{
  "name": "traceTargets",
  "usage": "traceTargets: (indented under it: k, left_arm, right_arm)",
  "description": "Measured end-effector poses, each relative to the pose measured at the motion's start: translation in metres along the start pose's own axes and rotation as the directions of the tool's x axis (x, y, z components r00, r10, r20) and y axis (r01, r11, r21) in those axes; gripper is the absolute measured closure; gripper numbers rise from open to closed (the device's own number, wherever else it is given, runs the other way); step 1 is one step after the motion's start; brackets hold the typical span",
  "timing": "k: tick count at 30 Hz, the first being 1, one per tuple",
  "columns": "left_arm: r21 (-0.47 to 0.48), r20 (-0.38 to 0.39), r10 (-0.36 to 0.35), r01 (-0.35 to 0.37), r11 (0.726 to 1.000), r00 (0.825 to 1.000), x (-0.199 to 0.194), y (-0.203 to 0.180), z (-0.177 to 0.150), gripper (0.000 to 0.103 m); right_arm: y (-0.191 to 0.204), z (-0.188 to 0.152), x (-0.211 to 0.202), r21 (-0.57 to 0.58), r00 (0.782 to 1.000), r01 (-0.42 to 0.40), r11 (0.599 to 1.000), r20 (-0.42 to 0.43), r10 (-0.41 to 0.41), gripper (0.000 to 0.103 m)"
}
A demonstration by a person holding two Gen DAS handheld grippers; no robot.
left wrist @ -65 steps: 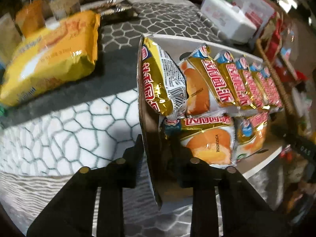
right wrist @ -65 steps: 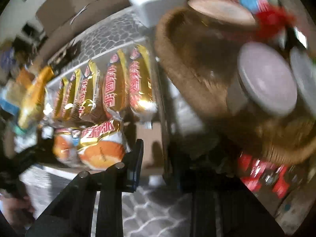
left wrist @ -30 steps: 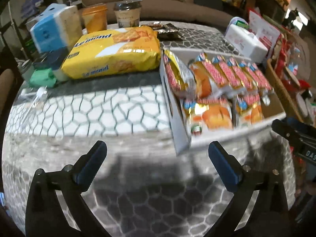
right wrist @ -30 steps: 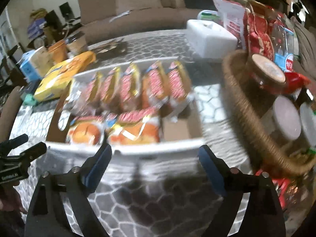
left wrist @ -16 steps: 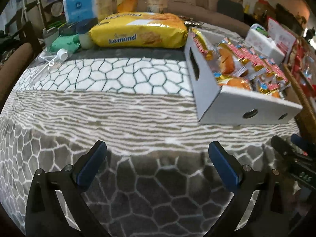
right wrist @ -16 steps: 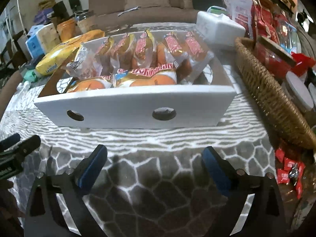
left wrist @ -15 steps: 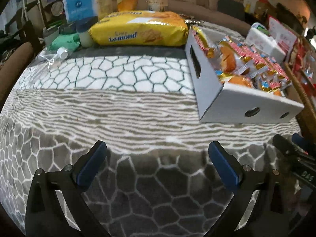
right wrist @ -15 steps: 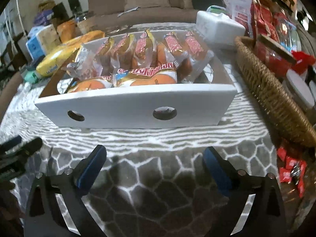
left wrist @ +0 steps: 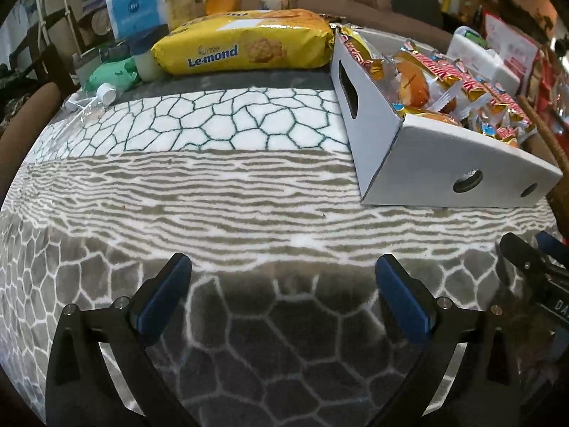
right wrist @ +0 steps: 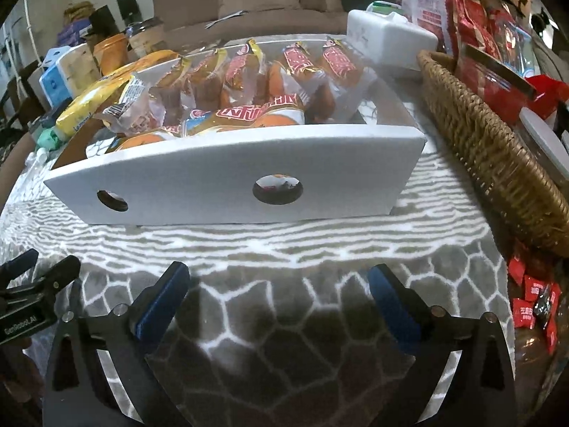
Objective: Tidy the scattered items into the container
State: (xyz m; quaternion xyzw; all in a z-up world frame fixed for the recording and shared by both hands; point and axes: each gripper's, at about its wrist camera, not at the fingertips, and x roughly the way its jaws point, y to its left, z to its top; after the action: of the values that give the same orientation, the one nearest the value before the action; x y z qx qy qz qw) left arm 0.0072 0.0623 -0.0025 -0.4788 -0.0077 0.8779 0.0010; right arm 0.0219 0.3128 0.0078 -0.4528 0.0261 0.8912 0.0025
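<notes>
A white cardboard box (right wrist: 234,170) with round holes in its front wall stands on the patterned tablecloth; it also shows in the left wrist view (left wrist: 444,156). It holds several gold-and-red wrapped cake packets (right wrist: 256,82), which also show in the left wrist view (left wrist: 458,89). My right gripper (right wrist: 277,284) is open and empty, low over the cloth in front of the box. My left gripper (left wrist: 281,277) is open and empty, left of the box and apart from it.
A yellow Le-mond biscuit bag (left wrist: 245,46) lies behind the box's left end, with tissue packs (left wrist: 142,3) and cups behind it. A wicker basket (right wrist: 494,149) of jars stands right of the box. Small red packets (right wrist: 533,306) lie at its foot.
Both grippers were shut on the box's end walls, then opened and drew back low to the near side of the table. The box stays where it was set.
</notes>
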Motion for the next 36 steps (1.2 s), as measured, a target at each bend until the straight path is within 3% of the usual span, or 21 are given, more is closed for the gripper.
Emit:
traceTargets:
  k: [13, 36]
  left_arm:
    - [0.008, 0.022, 0.007, -0.008, 1.000, 1.000, -0.0002, -0.0003, -0.0017, 0.000]
    - [0.008, 0.023, 0.008, -0.008, 1.000, 1.000, -0.0003, 0.0002, -0.0020, 0.000]
  right_arm:
    - [0.0054, -0.0029, 0.0048, -0.042, 0.999, 0.045, 0.998, 0.002, -0.044, 0.000]
    - [0.0060, -0.0031, 0.0048, -0.041, 0.999, 0.043, 0.998, 0.002, -0.043, 0.000]
